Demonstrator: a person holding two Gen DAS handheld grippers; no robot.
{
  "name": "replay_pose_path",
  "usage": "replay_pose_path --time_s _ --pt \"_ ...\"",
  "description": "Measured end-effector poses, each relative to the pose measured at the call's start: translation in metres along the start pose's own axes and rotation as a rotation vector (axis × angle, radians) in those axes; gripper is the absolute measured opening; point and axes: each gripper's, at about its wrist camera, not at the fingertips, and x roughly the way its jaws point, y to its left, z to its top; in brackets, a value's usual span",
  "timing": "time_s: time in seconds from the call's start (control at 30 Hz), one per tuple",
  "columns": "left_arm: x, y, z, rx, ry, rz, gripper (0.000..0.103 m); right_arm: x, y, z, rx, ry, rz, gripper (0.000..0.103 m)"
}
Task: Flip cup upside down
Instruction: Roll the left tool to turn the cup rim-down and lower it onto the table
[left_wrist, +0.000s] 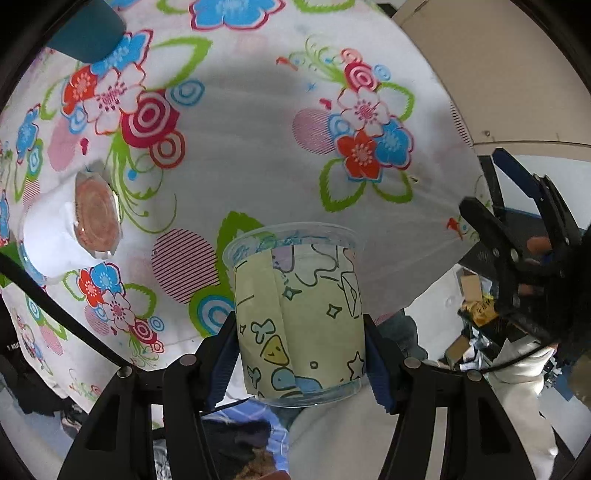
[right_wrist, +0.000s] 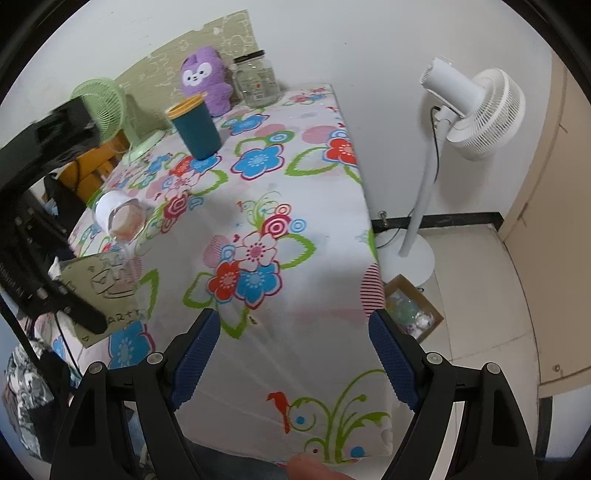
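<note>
Left gripper (left_wrist: 300, 354) is clamped on the cup (left_wrist: 301, 314), its pads half hidden behind it. Right gripper (right_wrist: 294, 356) hangs wide apart, holding nothing.

Open tablecloth (right_wrist: 288, 206) mid-table; obstacles far-left only: tipped white cup (right_wrist: 116, 216), teal cup (right_wrist: 195, 127).

Left wrist: close above the tabletop (left_wrist: 258, 147), looking steeply down.
Right wrist: farther back, looking along it.
Shared: floral tabletop, white cup (left_wrist: 55, 236) (right_wrist: 110, 212).
</note>
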Motion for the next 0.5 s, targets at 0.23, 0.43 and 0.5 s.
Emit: replay_pose_path --time_s 0.23,0.43,0.5 --pt "0.024 -0.005 0.02 0.037 0.137 -0.02 0.065 -0.006 0.009 -0.006 -0.05 -0.024 0.03 0.084" --pt "0.027 -0.016 0.035 0.059 0.178 0.005 0.065 -0.015 0.025 -0.016 -0.129 -0.061 0.069 0.084" --pt "0.025 -0.017 0.042 0.055 0.181 0.007 0.065 -0.015 0.029 -0.019 -0.154 -0.062 0.089 0.084"
